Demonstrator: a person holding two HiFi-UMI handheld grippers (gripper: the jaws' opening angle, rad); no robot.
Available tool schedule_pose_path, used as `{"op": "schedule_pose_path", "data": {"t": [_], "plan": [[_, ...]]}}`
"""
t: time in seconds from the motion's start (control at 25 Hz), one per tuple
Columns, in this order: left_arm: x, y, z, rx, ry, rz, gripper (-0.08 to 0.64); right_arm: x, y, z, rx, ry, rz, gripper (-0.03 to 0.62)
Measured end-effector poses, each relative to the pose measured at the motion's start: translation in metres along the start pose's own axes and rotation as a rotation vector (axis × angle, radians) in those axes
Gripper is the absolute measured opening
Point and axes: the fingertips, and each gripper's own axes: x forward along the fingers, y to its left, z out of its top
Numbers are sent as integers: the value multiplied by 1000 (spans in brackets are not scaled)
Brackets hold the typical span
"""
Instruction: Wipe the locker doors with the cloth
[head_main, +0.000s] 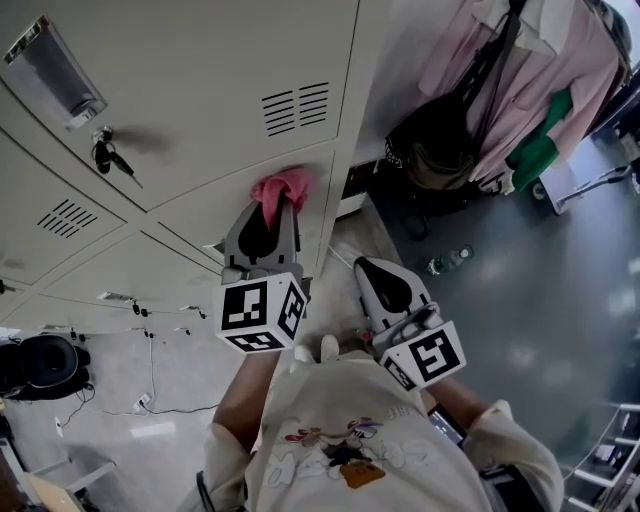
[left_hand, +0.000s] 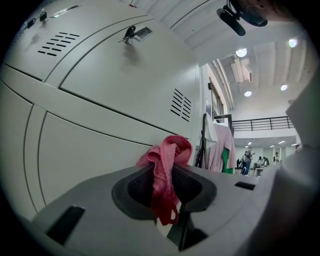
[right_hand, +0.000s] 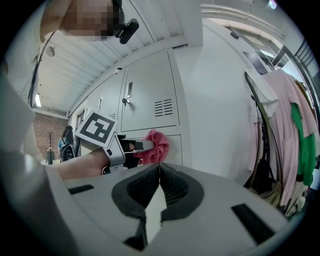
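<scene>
A pink cloth (head_main: 283, 188) is bunched at the tips of my left gripper (head_main: 270, 222), which is shut on it. The cloth rests against a cream locker door (head_main: 250, 215), near that door's upper right corner and just under the seam below the vented door (head_main: 240, 90). In the left gripper view the cloth (left_hand: 167, 162) hangs down between the shut jaws of the left gripper (left_hand: 167, 192), close beside the locker door (left_hand: 95, 145). My right gripper (head_main: 385, 285) is held back from the lockers, shut and empty. Its view shows the cloth (right_hand: 155, 145) against the door (right_hand: 172, 145).
Keys (head_main: 105, 152) hang from a lock on an upper door. Right of the lockers, clothes (head_main: 520, 70) and a black bag (head_main: 440, 140) hang on a rack. A bottle (head_main: 447, 262) lies on the grey floor. A black backpack (head_main: 45, 365) sits at far left.
</scene>
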Motion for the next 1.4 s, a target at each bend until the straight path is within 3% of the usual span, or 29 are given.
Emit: {"op": "schedule_pose_path", "data": {"t": [0.64, 0.96, 1.4], "plan": [[35, -42, -20, 40, 41, -102, 95, -8, -4, 0, 12, -3, -29, 8], [36, -38, -51, 46, 97, -72, 95, -13, 2, -9, 12, 20, 5, 8], [23, -19, -48, 52, 77, -45, 95, -7, 14, -8, 16, 3, 64, 8]]}}
